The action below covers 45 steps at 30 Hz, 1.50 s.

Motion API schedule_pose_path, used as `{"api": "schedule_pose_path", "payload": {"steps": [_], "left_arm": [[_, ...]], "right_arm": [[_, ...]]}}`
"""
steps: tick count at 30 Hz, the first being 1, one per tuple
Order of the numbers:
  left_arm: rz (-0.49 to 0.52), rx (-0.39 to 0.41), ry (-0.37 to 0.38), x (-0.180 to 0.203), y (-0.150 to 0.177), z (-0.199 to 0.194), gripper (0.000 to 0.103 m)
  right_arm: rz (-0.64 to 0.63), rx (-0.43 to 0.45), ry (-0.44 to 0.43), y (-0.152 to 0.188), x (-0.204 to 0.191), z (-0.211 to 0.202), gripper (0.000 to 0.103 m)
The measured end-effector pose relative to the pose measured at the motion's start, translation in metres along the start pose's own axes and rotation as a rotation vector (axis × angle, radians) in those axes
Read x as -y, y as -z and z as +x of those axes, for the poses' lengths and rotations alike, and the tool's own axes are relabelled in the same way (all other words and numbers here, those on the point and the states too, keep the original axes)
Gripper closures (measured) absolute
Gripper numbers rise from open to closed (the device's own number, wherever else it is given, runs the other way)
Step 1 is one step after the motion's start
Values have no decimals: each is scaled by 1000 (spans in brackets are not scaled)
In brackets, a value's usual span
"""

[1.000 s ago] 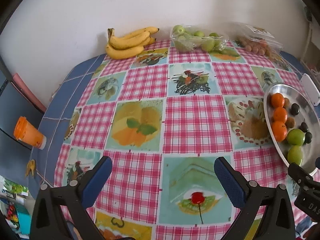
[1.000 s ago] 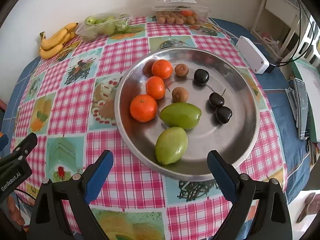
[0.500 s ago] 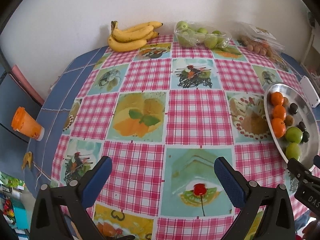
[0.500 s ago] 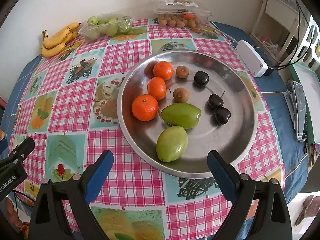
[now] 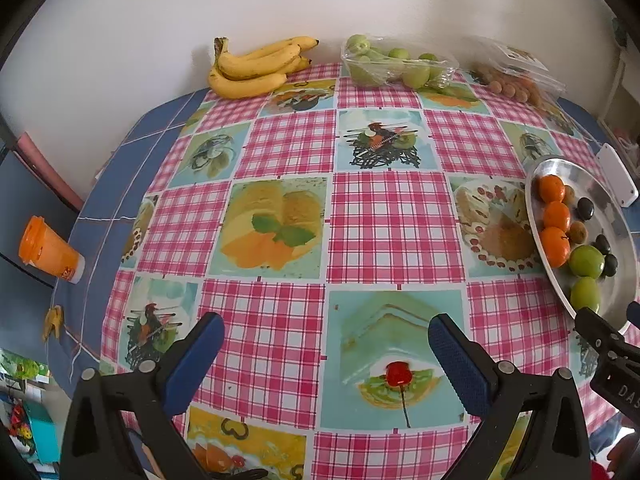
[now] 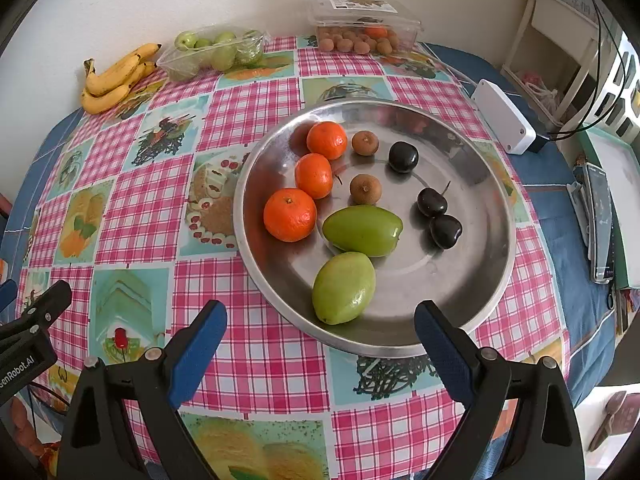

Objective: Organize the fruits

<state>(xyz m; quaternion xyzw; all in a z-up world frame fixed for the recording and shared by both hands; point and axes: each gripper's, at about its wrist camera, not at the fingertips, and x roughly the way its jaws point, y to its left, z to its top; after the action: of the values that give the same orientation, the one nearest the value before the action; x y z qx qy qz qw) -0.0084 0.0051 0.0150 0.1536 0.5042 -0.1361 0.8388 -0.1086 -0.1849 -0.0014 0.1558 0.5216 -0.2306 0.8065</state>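
Pink-checked tablecloth meets a white wall; left gripper and right gripper released.

fruits in tray (right) — bananas behind

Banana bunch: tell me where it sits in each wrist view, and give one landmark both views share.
Left wrist view: the banana bunch lies top centre-left, at the table's far edge against the wall.
Right wrist view: the banana bunch lies upper left, also by the wall.
Shared landmark: the clear tray of green fruit sits just right of it in both views.
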Motion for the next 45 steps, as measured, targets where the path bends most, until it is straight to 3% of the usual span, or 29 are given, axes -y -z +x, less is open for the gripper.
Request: {"api": "schedule_pose_path", "payload": {"steps": [36,45], "left_arm": [[2,6,-1,1,-1,-2,0],[-10,38,10,-1,-1,-8,0]], "right_arm": [[-6,1,2,-1,-1,0,8],[-8,1,1,-1,0,0,8]]}}
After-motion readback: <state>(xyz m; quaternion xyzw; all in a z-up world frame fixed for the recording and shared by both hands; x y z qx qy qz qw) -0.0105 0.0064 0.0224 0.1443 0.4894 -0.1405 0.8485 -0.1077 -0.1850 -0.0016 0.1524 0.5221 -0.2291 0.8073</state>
